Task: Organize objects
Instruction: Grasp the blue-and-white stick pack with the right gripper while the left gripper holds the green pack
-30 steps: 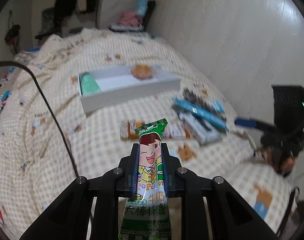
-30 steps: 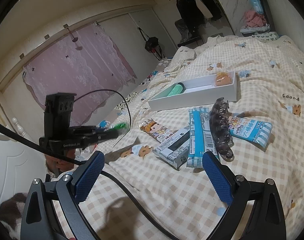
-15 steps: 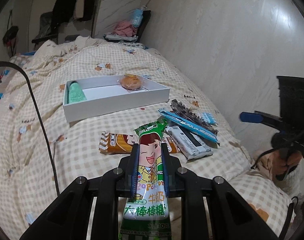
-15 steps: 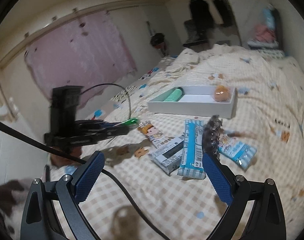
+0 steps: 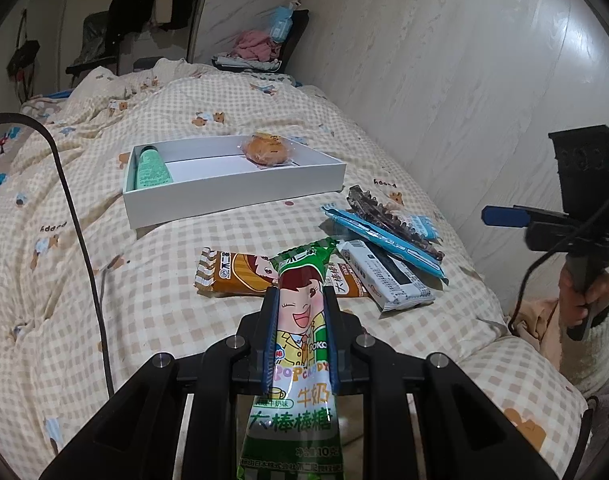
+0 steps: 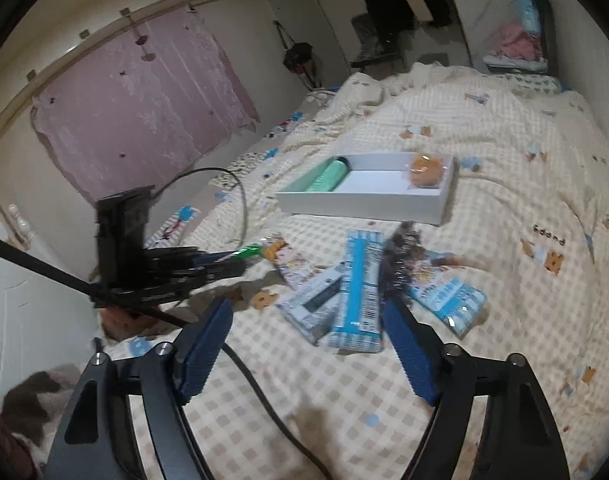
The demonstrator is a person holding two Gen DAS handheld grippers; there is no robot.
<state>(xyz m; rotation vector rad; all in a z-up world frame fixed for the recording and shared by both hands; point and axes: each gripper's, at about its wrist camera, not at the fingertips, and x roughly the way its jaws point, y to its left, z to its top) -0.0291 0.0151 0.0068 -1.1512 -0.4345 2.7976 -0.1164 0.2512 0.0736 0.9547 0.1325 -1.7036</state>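
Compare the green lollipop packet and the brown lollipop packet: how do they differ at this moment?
The green lollipop packet is clamped between the left gripper pads, lifted off the bed; the brown lollipop packet lies flat on the checked bedspread, untouched. The green one points away from the camera, the brown one lies crosswise. Their wrappers differ in colour. Both show a cartoon face, and neither is in the white box.

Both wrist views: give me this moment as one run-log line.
left tool: shut on candy packet | right tool: open, closing, nothing between | white box: holds green tube, bun | snacks: loose on bed
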